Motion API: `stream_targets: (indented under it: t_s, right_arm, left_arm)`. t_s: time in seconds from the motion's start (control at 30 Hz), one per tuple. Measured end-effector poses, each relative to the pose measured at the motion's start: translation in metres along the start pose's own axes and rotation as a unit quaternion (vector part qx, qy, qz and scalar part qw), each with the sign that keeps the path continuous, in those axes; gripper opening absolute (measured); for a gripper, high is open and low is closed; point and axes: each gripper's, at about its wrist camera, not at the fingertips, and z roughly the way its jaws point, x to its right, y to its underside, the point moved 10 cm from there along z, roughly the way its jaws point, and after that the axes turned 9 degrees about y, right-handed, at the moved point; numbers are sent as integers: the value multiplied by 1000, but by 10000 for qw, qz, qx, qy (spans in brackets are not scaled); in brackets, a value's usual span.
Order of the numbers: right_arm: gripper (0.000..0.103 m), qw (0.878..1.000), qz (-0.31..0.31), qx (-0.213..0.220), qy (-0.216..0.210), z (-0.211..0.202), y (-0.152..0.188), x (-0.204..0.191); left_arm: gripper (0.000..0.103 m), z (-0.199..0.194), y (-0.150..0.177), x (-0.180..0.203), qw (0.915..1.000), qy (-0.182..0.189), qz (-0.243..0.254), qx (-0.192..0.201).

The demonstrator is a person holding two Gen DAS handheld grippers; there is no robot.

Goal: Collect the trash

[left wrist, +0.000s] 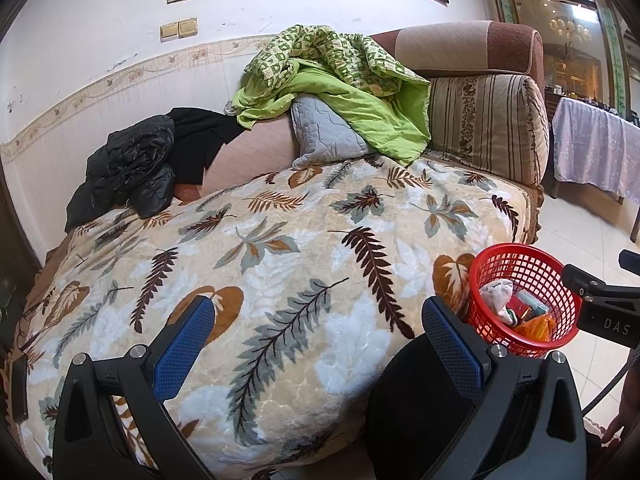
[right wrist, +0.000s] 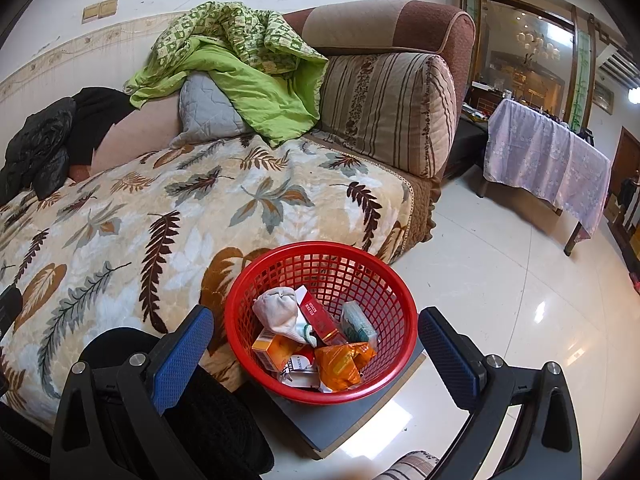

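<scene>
A red mesh basket (right wrist: 320,320) stands on a grey board (right wrist: 340,420) beside the sofa. It holds a crumpled tissue (right wrist: 278,312), a red carton (right wrist: 320,320), an orange box (right wrist: 272,350), an orange wrapper (right wrist: 340,364) and a greenish packet (right wrist: 358,324). My right gripper (right wrist: 316,344) is open above it, one blue finger on each side, holding nothing. My left gripper (left wrist: 320,336) is open over the leaf-print blanket (left wrist: 260,264), empty. The basket (left wrist: 520,300) sits just right of its right finger, with the other gripper's body (left wrist: 600,304) beyond.
On the sofa lie a green quilt (left wrist: 340,92), a grey cushion (left wrist: 324,136), a striped bolster (left wrist: 484,124) and a black jacket (left wrist: 128,168). A table under a lilac cloth (right wrist: 548,160) stands on the glossy tile floor (right wrist: 520,300). Dark fabric (right wrist: 216,416) lies under the grippers.
</scene>
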Motion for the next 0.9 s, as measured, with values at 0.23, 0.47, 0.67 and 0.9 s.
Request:
stream_targets:
  t_s: [0.23, 0.47, 0.67, 0.9]
  right_arm:
    - [103, 10000, 1, 1, 1, 0, 1, 0]
    - [103, 10000, -6, 11, 4, -1, 0, 0]
    - [103, 10000, -16, 7, -5, 1, 1, -1]
    - [103, 10000, -24, 17, -8, 0, 0, -1]
  left_arm:
    - [103, 0, 0, 0, 10000, 11, 6, -2]
    - [103, 0, 1, -1, 10000, 9, 7, 3]
    - [103, -1, 0, 1, 10000, 14, 9, -1]
    - [103, -1, 0, 2, 10000, 4, -3, 4]
